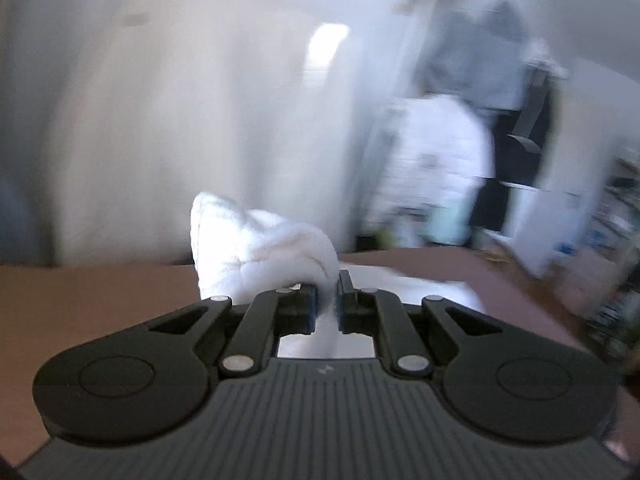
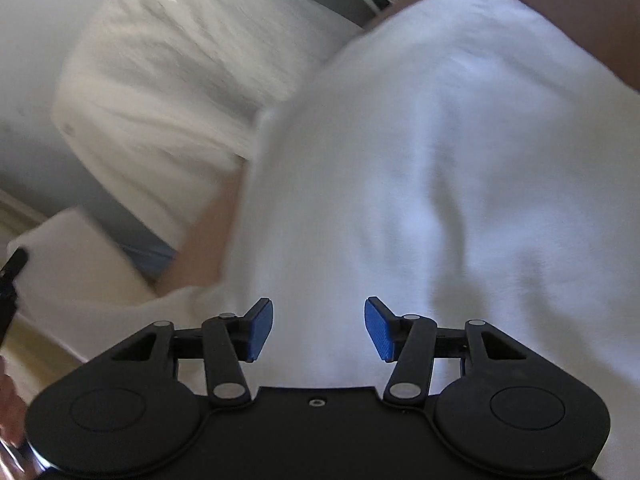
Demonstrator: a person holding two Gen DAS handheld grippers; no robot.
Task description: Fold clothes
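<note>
Your left hand-held gripper (image 1: 327, 300) pinches a bunched corner of the white towel (image 1: 256, 248), lifted above the brown tabletop (image 1: 80, 300). Your right hand-held gripper (image 2: 319, 328) hovers half-open and empty, with the towel's spread cloth directly ahead and beneath it.

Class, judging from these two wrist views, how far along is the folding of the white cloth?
Done: the left hand-held gripper is shut on a bunched corner of the white cloth, lifted above the brown table. In hand: the right hand-held gripper hangs open over the cloth, gripping nothing. Left: no finished fold shows; the cloth lies spread.
</note>
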